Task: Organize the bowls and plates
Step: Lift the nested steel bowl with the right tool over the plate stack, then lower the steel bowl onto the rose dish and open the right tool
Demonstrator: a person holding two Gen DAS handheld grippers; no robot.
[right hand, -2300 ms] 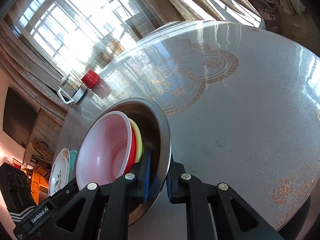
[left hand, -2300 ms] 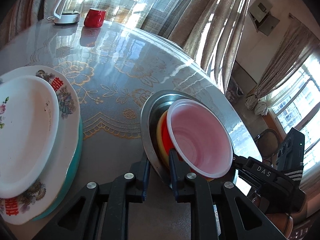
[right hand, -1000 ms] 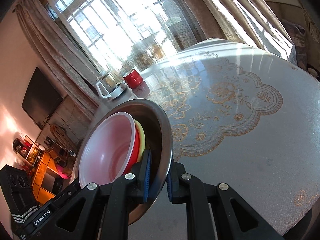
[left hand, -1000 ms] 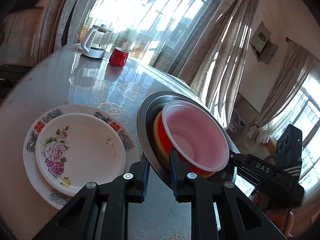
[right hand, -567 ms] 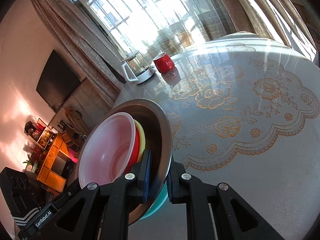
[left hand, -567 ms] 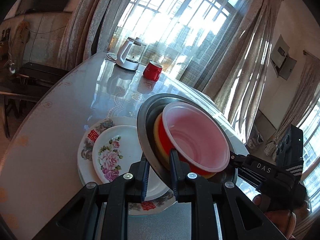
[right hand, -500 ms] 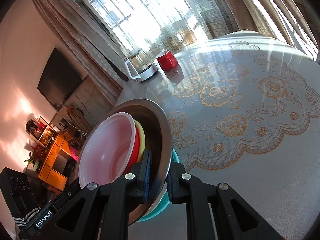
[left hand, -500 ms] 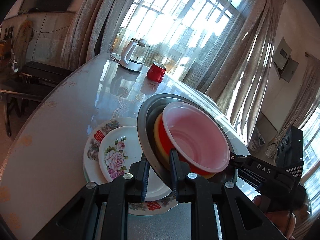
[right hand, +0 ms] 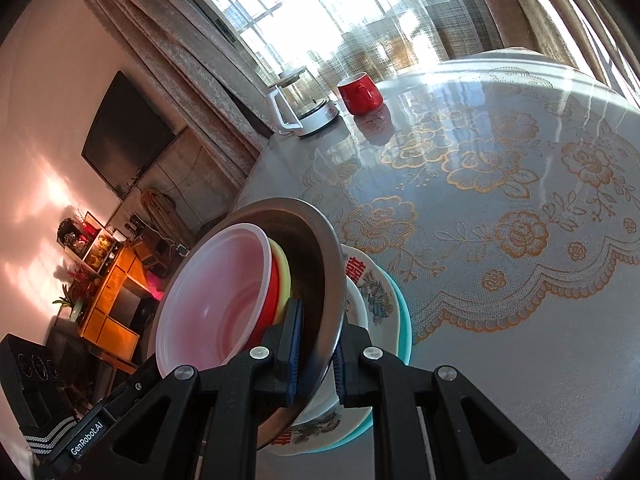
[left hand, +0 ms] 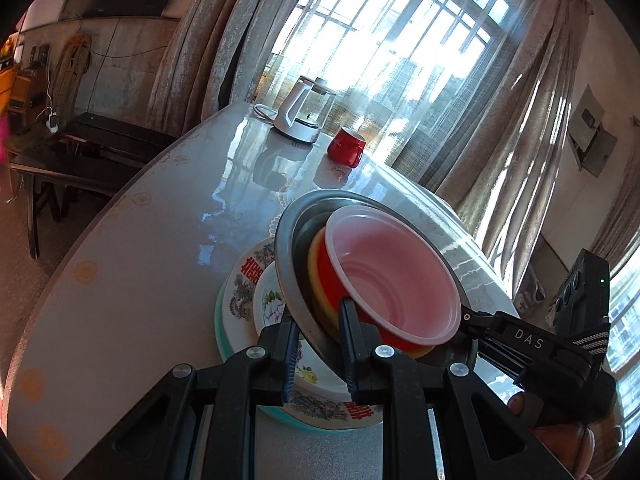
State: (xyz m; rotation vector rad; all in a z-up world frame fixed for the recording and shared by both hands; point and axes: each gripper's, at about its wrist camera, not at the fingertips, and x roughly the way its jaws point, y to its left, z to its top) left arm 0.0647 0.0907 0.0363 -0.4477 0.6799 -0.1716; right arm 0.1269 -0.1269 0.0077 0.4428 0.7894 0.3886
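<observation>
Round bench (right hand: 520,340) with lace-pattern cover, kettle (left hand: 304,118), red mug (left hand: 346,148) at far edge. Left tongs (left hand: 318,344), right tongs (right hand: 314,350) both clamp steel bowl (left hand: 288,272) rim; nested bowls (left hand: 396,276) inside, held over plate stack (left hand: 244,300).

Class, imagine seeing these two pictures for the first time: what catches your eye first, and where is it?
A steel bowl nested with yellow, red and pink bowls fills the centre, clamped at opposite rims by the left gripper and right gripper. It hangs over a stack of flowered plates. A red mug and kettle stand by the window.
</observation>
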